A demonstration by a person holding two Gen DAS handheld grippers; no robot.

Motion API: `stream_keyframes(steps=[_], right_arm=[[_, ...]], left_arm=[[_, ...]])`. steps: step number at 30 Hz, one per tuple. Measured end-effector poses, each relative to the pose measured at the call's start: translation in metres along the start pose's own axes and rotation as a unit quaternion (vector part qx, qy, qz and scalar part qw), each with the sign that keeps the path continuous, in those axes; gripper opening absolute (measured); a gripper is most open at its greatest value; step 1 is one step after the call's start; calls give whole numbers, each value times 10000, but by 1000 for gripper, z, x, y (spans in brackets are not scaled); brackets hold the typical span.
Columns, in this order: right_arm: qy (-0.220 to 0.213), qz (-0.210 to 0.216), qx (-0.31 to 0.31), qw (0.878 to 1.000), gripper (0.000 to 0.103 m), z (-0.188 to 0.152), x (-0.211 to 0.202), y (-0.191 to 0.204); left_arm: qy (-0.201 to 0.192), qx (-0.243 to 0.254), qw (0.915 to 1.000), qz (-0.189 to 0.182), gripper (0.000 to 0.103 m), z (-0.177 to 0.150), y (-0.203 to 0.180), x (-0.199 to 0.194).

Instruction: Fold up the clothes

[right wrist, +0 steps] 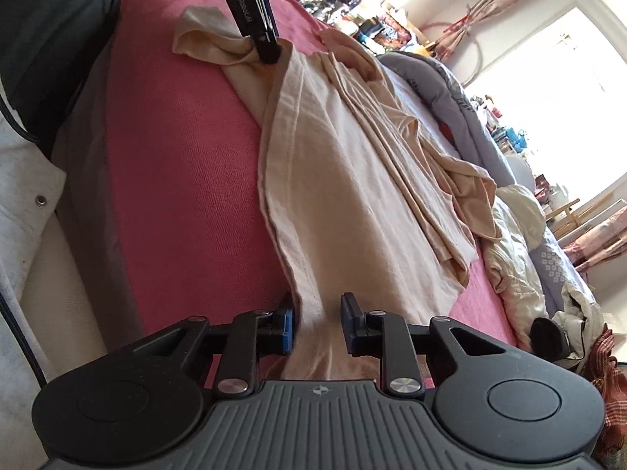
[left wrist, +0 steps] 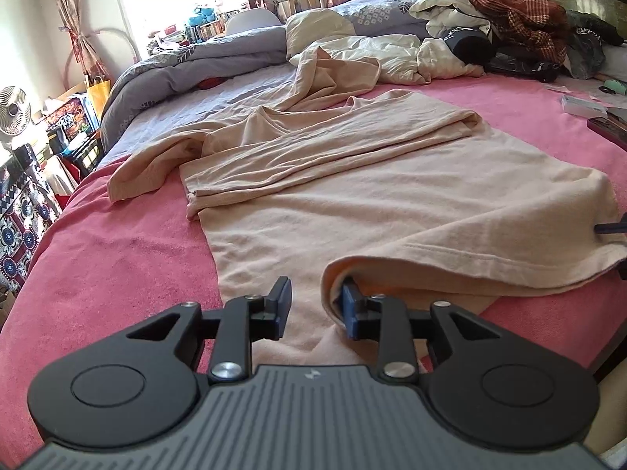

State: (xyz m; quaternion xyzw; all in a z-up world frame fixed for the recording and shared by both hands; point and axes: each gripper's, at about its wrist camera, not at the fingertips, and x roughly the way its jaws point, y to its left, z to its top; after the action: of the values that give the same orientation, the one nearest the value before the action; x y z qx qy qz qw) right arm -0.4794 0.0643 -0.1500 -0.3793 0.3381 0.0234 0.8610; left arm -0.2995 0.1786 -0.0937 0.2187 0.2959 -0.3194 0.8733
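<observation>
Two wrist views cover one beige shirt (left wrist: 352, 196) lying spread on the pink bedcover (left wrist: 117, 243), its upper part already folded over in pleats. In the left view, the left gripper (left wrist: 315, 305) sits at the near hem with a clear gap between its jaws; one blue pad (left wrist: 348, 301) is tucked under a lifted roll of hem, the other stands free of the cloth. That view shows only a dark tip of the right gripper (right wrist: 316, 323) at the frame edge. The right view shows what is missing: cloth runs between the right jaws, narrowly parted, though whether the pads press it I cannot tell. It also shows the left gripper's body planted in bunched fabric at the far corner.
</observation>
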Motion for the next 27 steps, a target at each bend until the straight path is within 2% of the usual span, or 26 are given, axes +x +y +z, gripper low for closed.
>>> stream_keyframes(steps=[1,3,5,9,14,16,19,21,23,25,27], right_arm=[[16,7,60,10000,9,1,0,-1],[22,-107,274,9996,7,3,-3,-8],[47,-234,577,9980,7,6,-9,-23],[4,-266,1252,9918,7,13,-23,-65],[-176,-311,1960,9800,7,26,-37,-109],[-301,-373,2091,9767,7,31,-44,-121],[-426,-361,2203,9738,7,37,-53,-132],[-464,-325,2244,9729,7,40,-56,-137],[-473,-285,2309,9714,7,41,-58,-141],[-464,-245,2403,9693,7,40,-58,-145],[-457,-194,2523,9664,7,39,-59,-148]], left_arm=[[-2,-1,10000,1,37,-1,0,-1],[-20,20,10000,21,37,-2,0,-4],[-72,29,10000,17,42,-4,0,-12],[-226,330,9992,-13,42,-15,-14,-38],[-272,825,9960,-221,47,-32,-51,-62],[-331,1089,9934,-155,48,-39,-68,-65],[-486,1491,9871,328,51,-46,-93,-61],[-603,1710,9783,1005,54,-49,-106,-53],[-730,1908,9653,1624,56,-52,-117,-45],[-757,2130,9549,1924,62,-55,-127,-37],[-671,2196,9520,2022,64,-54,-134,-27]])
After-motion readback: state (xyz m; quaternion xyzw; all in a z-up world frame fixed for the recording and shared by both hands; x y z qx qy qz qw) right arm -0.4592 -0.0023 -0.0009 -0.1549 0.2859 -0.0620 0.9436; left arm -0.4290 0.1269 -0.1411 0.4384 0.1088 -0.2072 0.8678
